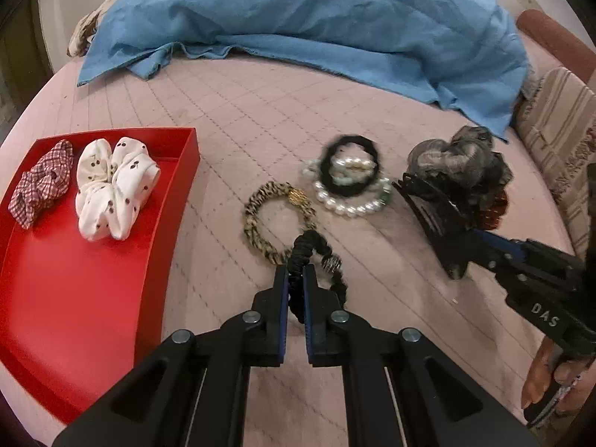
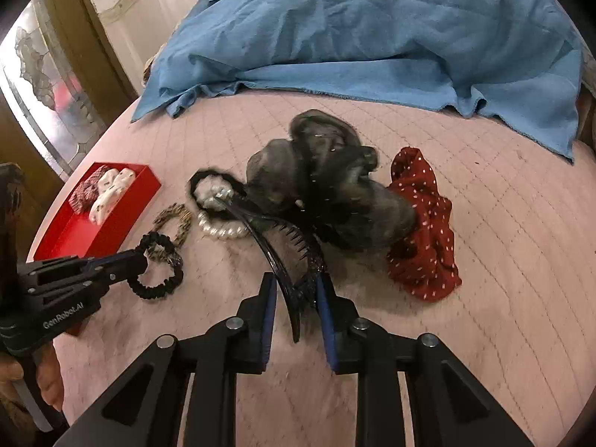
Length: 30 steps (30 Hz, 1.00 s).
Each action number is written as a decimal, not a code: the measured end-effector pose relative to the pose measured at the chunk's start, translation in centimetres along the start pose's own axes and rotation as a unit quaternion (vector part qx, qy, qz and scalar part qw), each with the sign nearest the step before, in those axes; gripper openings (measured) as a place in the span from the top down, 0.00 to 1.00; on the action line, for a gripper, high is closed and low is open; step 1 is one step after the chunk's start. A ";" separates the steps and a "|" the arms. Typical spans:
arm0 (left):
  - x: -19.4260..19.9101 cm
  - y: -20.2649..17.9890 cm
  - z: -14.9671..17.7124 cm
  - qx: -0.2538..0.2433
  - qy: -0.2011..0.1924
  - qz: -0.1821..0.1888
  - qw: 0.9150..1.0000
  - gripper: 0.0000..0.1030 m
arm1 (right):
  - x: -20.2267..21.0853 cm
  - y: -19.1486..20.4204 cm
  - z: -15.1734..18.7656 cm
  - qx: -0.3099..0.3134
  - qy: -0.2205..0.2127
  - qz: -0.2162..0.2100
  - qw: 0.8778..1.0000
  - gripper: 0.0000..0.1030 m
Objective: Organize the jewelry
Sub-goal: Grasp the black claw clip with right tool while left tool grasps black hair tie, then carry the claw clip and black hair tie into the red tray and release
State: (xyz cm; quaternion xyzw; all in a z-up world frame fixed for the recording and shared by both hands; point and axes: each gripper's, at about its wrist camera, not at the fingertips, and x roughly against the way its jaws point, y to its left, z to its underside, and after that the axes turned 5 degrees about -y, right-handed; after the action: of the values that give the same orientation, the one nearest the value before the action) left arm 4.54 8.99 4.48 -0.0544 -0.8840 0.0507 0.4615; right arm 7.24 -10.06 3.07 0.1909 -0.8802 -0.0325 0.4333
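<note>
My left gripper [image 1: 296, 272] is shut on a thin black ruffled hair tie [image 1: 337, 283] that lies on the pink quilt; the same gripper [image 2: 143, 257] and hair tie [image 2: 160, 287] show in the right wrist view. My right gripper [image 2: 294, 279] is shut on the base of a dark toothed claw clip [image 2: 277, 249], whose curved end points toward the pile. In the left wrist view that gripper [image 1: 469, 236] and clip [image 1: 428, 216] are at the right. A red tray [image 1: 74, 298] at the left holds a red checked scrunchie [image 1: 41, 182] and a white cherry-print scrunchie [image 1: 111, 186].
Loose on the quilt lie a leopard-print hair tie [image 1: 260, 201], a pearl bracelet [image 1: 350, 205] under a black hair band [image 1: 352, 141], a grey sheer scrunchie [image 2: 327, 186] and a red dotted scrunchie [image 2: 421, 231]. A crumpled blue cloth [image 2: 372, 37] fills the far side.
</note>
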 end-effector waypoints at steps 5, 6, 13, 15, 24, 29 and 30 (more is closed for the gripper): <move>2.4 -0.5 1.7 0.000 0.001 0.030 1.000 0.93 | 2.3 -0.1 1.8 -0.013 0.005 -0.007 1.000 0.98; 3.0 -0.5 2.3 0.001 0.002 0.043 0.999 0.93 | 2.8 0.0 2.2 -0.017 0.008 -0.012 1.000 0.98; 4.2 -0.5 6.2 -0.003 0.025 0.080 0.997 0.93 | 6.6 0.4 6.1 -0.021 0.018 -0.041 0.999 0.98; 3.7 -0.2 6.6 -0.003 0.033 0.068 0.997 0.93 | 7.0 0.1 6.7 -0.025 0.012 -0.039 0.999 0.97; 2.0 0.2 6.4 0.010 0.040 0.069 0.997 0.91 | 6.1 0.3 3.4 -0.023 -0.028 -0.019 0.999 0.41; 1.6 0.4 6.3 0.020 0.036 0.083 0.996 0.82 | 2.0 1.6 1.0 0.012 -0.010 -0.001 1.000 0.41; 1.5 0.3 6.2 0.023 0.034 0.088 0.995 0.79 | 0.9 1.8 0.7 0.017 -0.002 0.002 1.000 0.41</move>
State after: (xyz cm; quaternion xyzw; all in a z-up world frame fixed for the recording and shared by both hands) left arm -1.41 9.29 2.11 -0.1228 -0.8583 0.1094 0.4861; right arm 5.64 -8.79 3.72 0.1965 -0.8820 -0.0173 0.4279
